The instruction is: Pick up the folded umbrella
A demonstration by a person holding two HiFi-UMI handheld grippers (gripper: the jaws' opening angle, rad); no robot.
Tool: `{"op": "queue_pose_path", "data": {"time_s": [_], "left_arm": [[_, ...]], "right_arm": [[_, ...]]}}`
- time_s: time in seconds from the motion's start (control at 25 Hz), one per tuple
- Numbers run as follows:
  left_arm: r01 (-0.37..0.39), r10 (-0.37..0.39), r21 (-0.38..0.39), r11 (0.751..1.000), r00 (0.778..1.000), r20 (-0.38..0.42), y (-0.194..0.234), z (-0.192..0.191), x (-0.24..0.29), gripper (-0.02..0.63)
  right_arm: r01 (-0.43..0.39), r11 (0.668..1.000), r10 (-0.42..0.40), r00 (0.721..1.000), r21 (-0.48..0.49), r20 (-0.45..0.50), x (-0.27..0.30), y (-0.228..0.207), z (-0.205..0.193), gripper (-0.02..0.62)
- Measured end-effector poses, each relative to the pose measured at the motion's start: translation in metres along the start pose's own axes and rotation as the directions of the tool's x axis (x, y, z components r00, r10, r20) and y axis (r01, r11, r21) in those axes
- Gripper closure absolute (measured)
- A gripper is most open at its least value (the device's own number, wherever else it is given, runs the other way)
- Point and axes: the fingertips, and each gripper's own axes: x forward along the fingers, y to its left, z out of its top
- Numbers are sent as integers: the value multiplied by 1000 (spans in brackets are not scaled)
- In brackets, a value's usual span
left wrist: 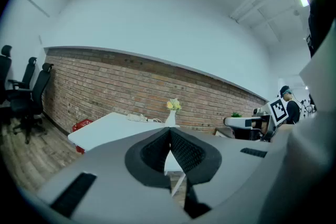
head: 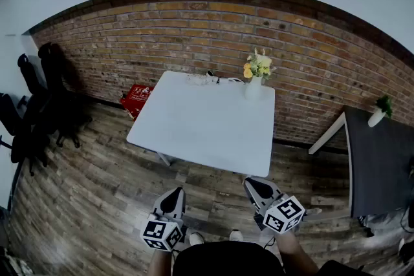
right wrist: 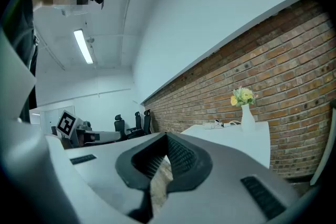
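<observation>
**Two Grippers Shut and Empty, Short of the White Counter**

Left gripper (left wrist: pixel 169 134): fingers (left wrist: pixel 152 153) shut tip to tip, nothing held between. Right gripper (right wrist: pixel 166 139): fingers (right wrist: pixel 182 157) likewise pressed together, nothing gripped. Both held low over the wood floor (head: pixel 97 203), side by side, aimed toward the counter (head: pixel 194 132), well short of its near edge.

Folded umbrella: not found in any view; position cannot be told.

Containers and contents:

1. White vase (head: pixel 253 88): upright at the far right corner of the counter, near the brick wall (head: pixel 194 29). Contents: a bunch of yellow and white flowers (head: pixel 258 65).
2. Red crate (head: pixel 136 99): on the floor against the wall, just beyond the counter's far left corner. Contents too small to make out.
3. Small white pot (head: pixel 376 117): at the wall end of a dark counter (head: pixel 381 165) on the right, well apart from the white one. Contents: a green plant (head: pixel 385 103).

Other items:

- White power strip with cable (head: pixel 207 79): along the far edge of the counter, just left of the vase.
- Black office chairs (head: pixel 39 100): grouped at the left, well apart from the counter.
</observation>
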Motion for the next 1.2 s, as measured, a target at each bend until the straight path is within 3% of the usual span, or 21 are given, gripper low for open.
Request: {"op": "queue_pose_path", "data": {"time_s": [0.4,0.68,1.2], "left_arm": [[57,-57,-17,998,998,-4,15,1,-3,592],[81,-81,-32,996,997,-19,33,0,-5,592],[117,-118,-52,992,993,-19,80,-2,-43,592]], "right_arm": [[38,999,-38,999,-3,-3,9,9,-3,574],[74,996,-76,997,49,27,16,17,-2,574],[122,990,-124,992,77,20,45,57,-15,573]]}}
